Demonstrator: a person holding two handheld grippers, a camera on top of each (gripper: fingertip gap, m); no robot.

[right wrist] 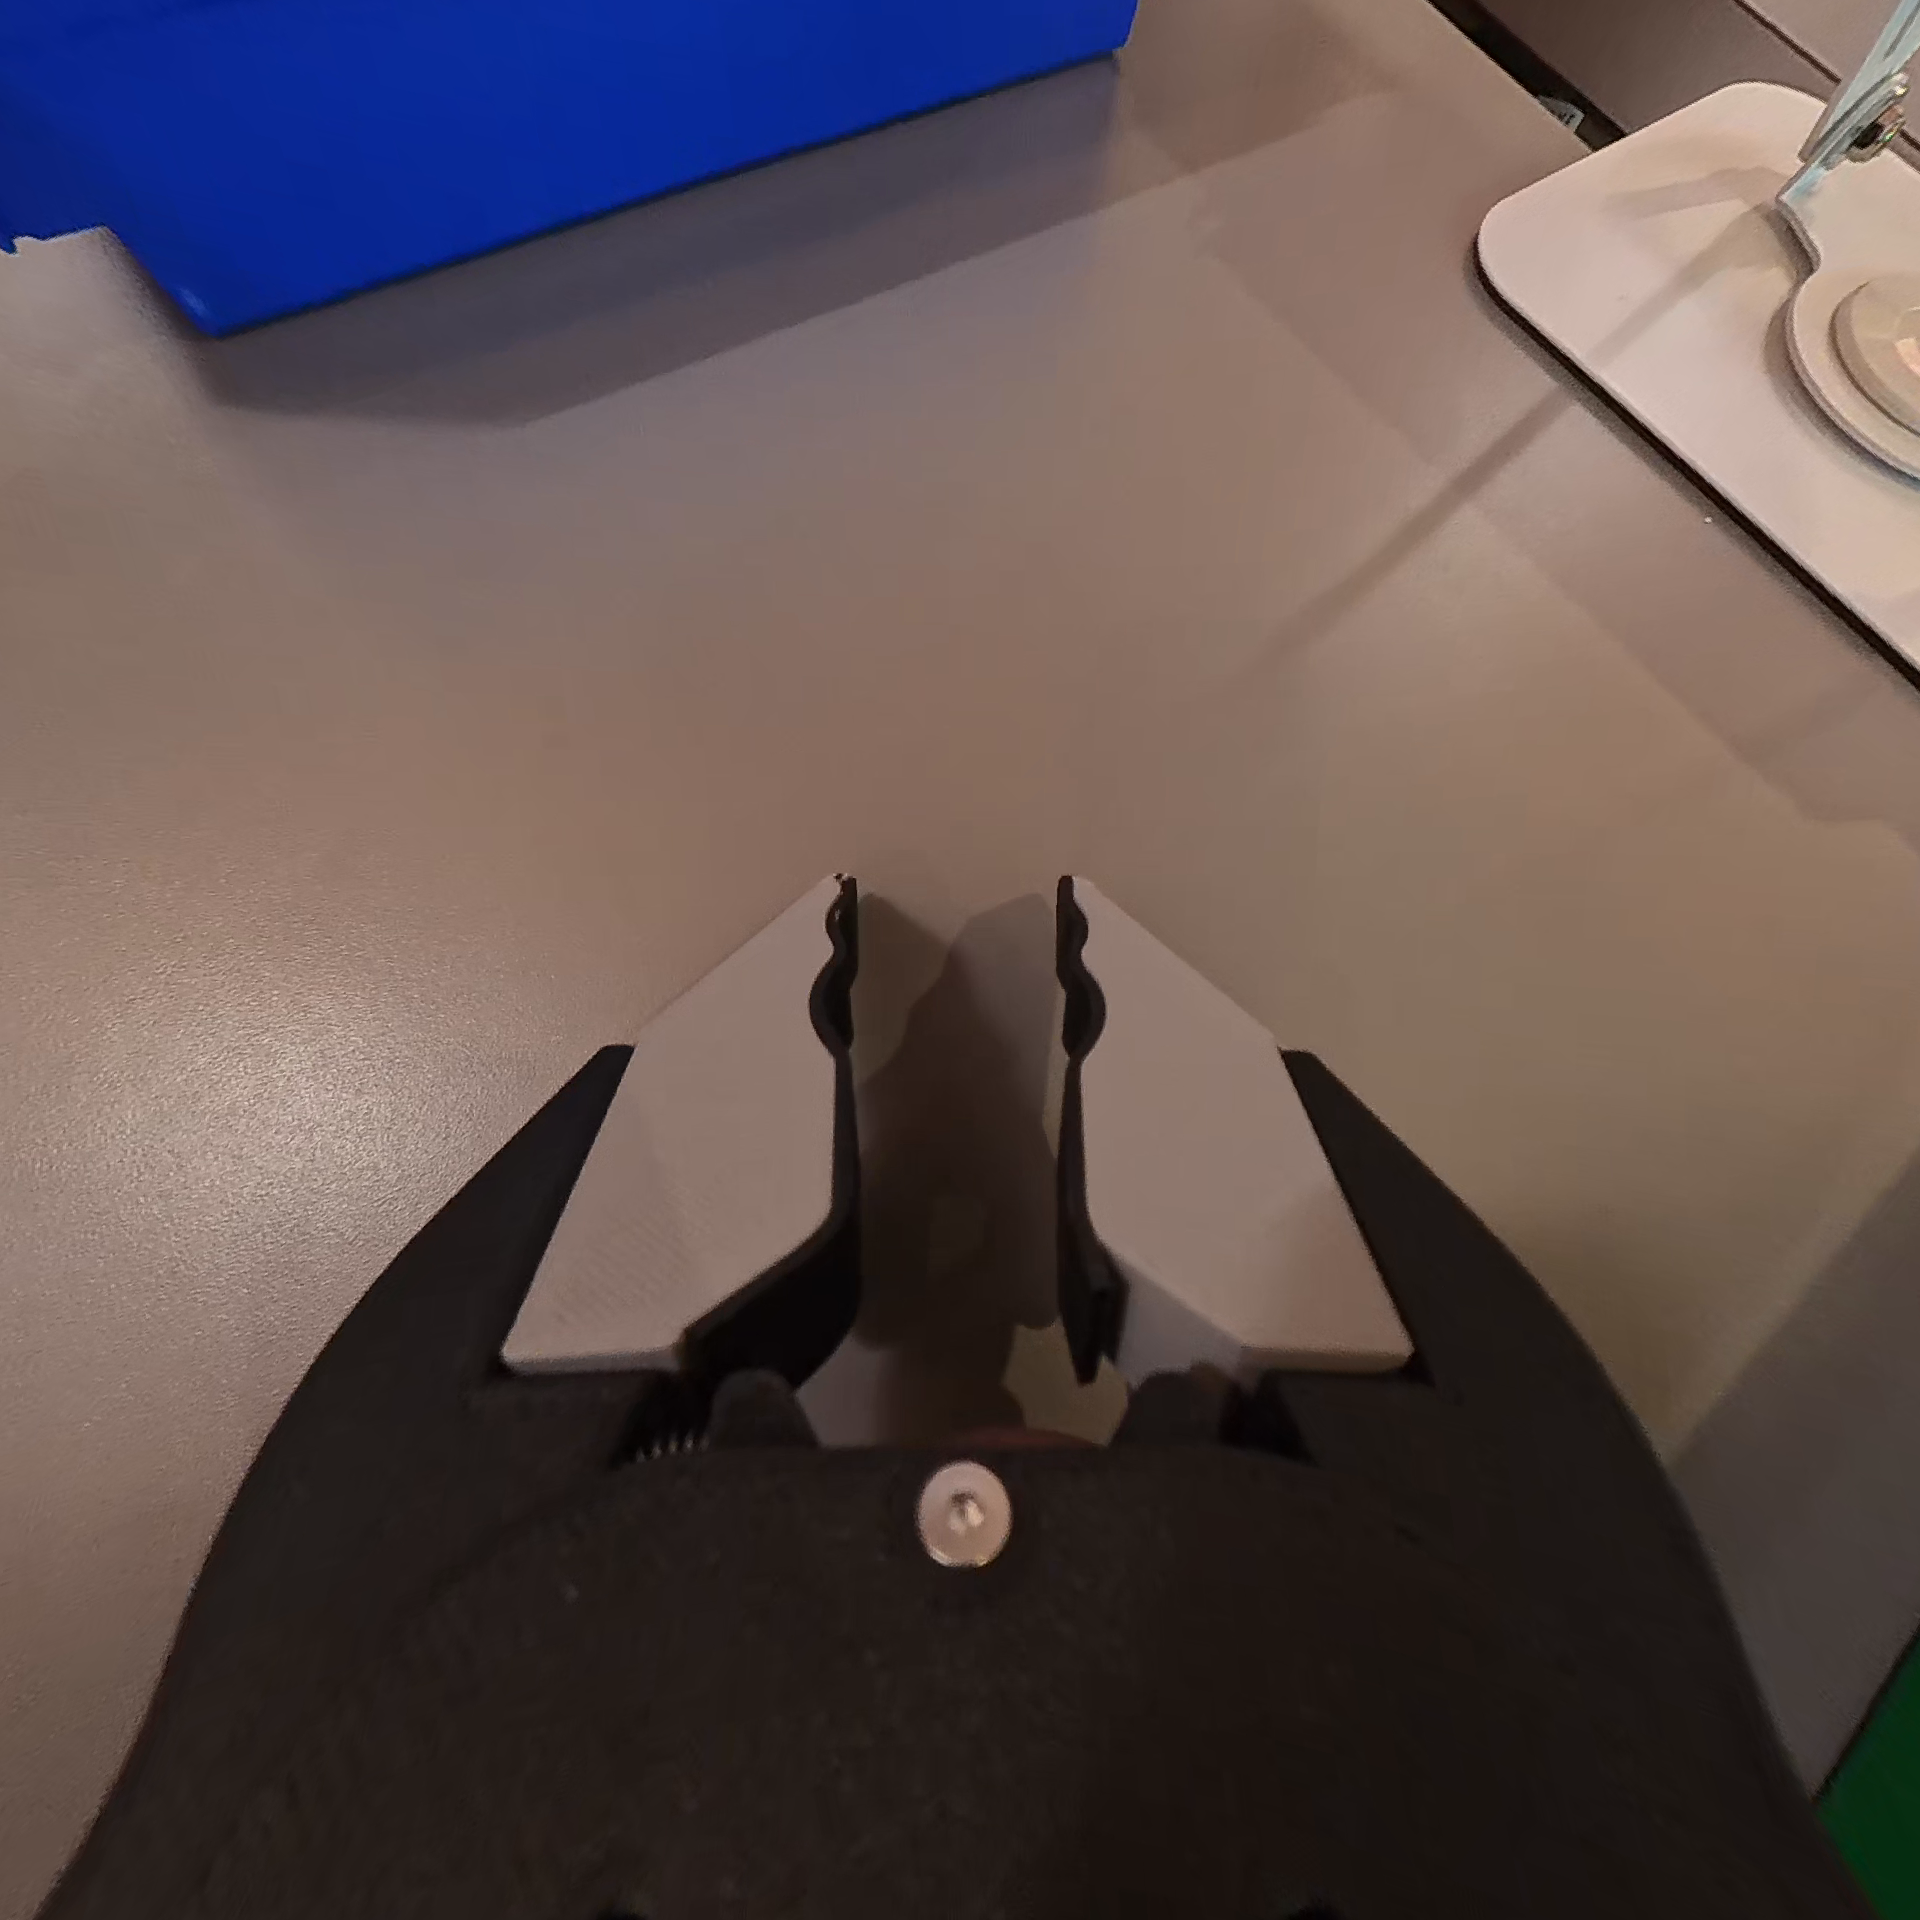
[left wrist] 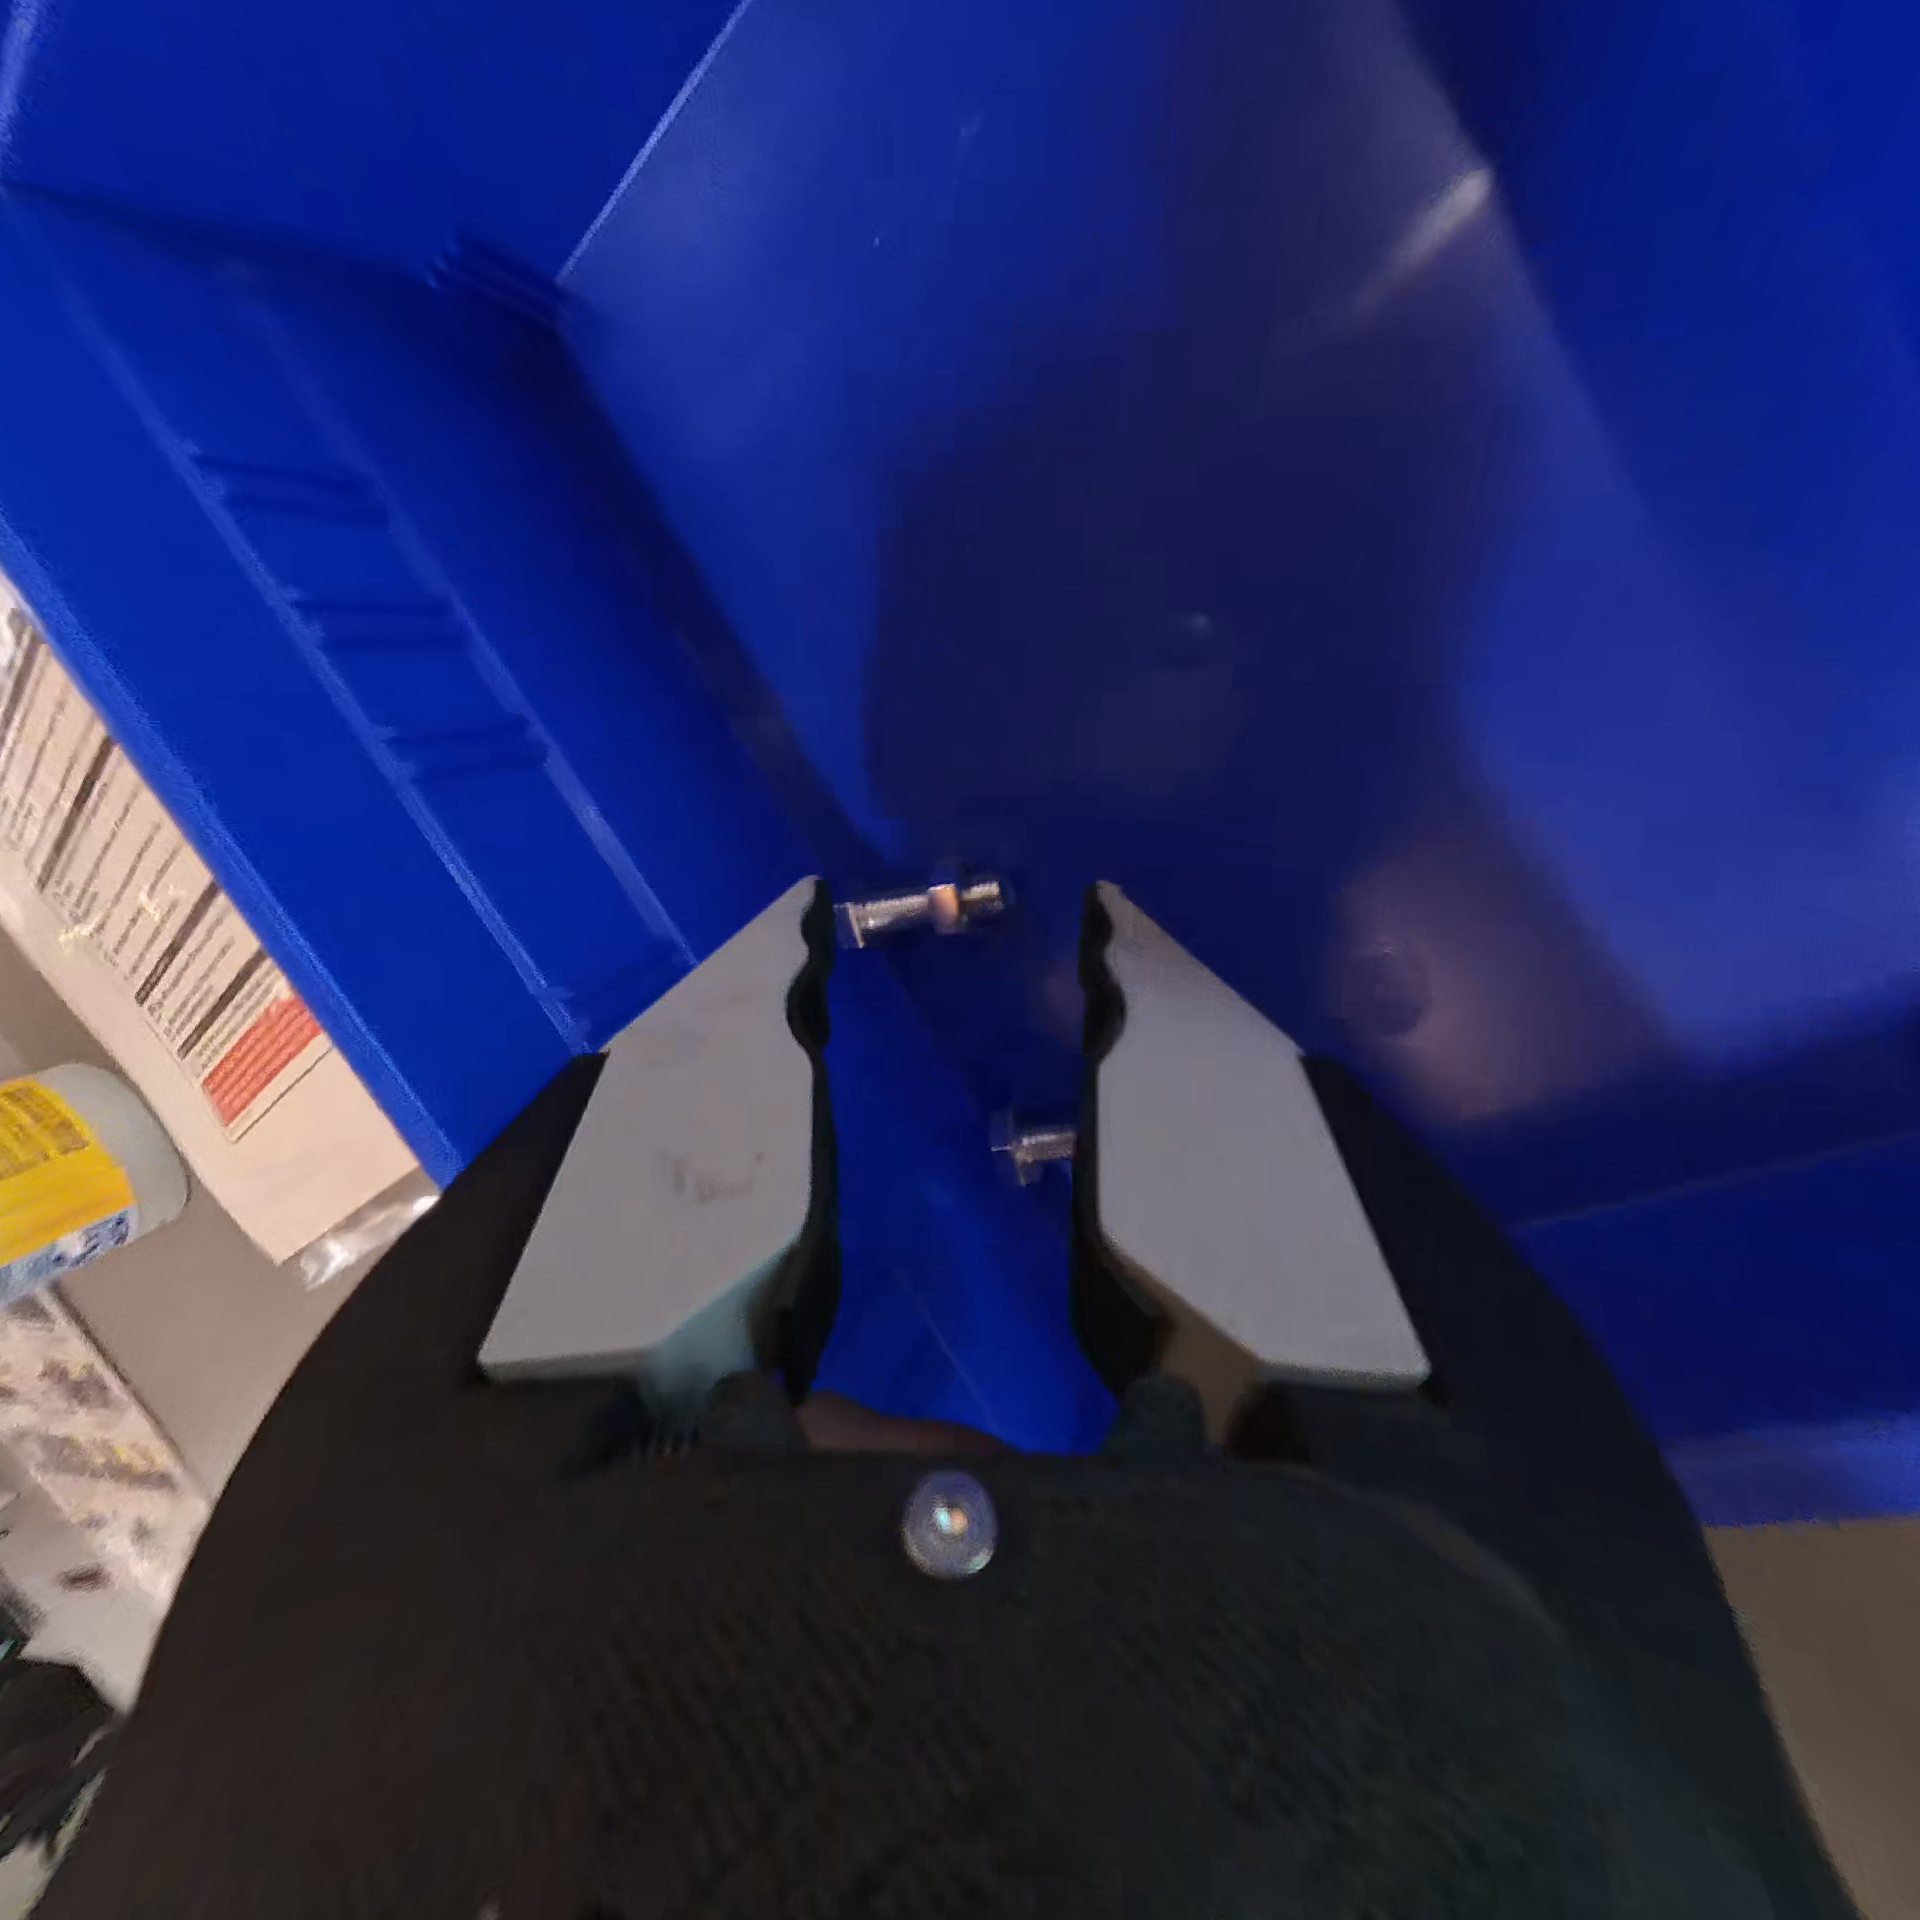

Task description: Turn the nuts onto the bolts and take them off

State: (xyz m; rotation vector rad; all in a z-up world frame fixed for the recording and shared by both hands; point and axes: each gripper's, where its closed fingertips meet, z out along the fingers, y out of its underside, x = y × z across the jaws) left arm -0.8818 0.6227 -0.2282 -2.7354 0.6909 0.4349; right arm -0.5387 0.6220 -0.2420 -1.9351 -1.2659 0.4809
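Observation:
In the left wrist view my left gripper [left wrist: 956,904] is open inside a blue plastic bin [left wrist: 1143,468]. A silver bolt with a nut on its shaft [left wrist: 925,909] lies on the bin floor just beyond my fingertips, close to the left one. A second, shorter silver bolt [left wrist: 1029,1143] lies between my fingers, near the right finger. Neither is gripped. In the right wrist view my right gripper [right wrist: 956,894] is open and empty, hovering over the grey table [right wrist: 520,675].
The blue bin's corner [right wrist: 520,135] shows at the top left of the right wrist view. A white stand base [right wrist: 1662,312] sits at the right. Left of the bin lie a white labelled packet [left wrist: 156,883] and a yellow-labelled bottle [left wrist: 73,1153]. Across from one pair of fingers to the other is roughly 35 centimetres. From the left gripper's tips to the white labelled packet [left wrist: 156,883] is close to 30 centimetres.

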